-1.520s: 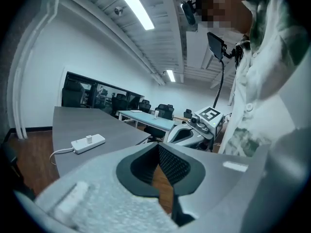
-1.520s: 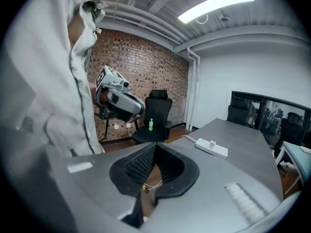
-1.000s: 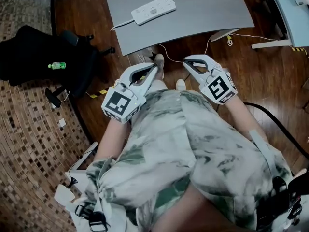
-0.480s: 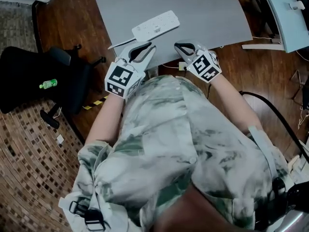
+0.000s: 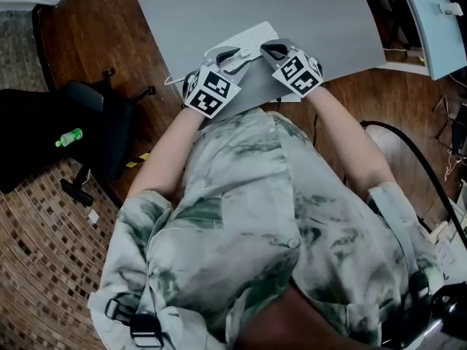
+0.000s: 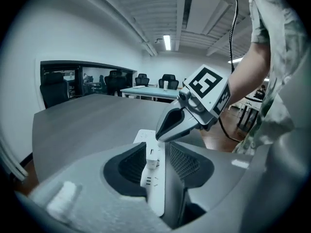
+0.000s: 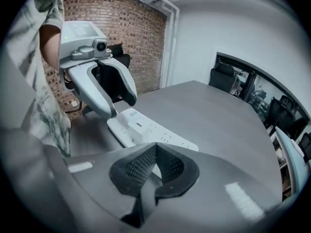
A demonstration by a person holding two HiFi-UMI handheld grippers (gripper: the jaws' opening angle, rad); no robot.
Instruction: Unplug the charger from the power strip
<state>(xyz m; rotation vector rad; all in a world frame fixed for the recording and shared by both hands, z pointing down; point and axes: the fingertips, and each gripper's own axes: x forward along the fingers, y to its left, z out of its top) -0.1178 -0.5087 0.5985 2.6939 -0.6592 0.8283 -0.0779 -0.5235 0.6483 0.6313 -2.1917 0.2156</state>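
Left tongs [image 6: 154, 148]: hanging open, jaws having just been opening; small white block charger [image 6: 152, 157] showing through the gap, pads not pressing it.
Right tongs [image 7: 155, 145]: sitting closed on nothing, tip pointing down close to the charger.
Charger: sitting plugged into the long white plastic power strip [image 5: 257, 35].
Power strip: lying on the grey desk [image 5: 314, 13] near its front edge, below both tongs.
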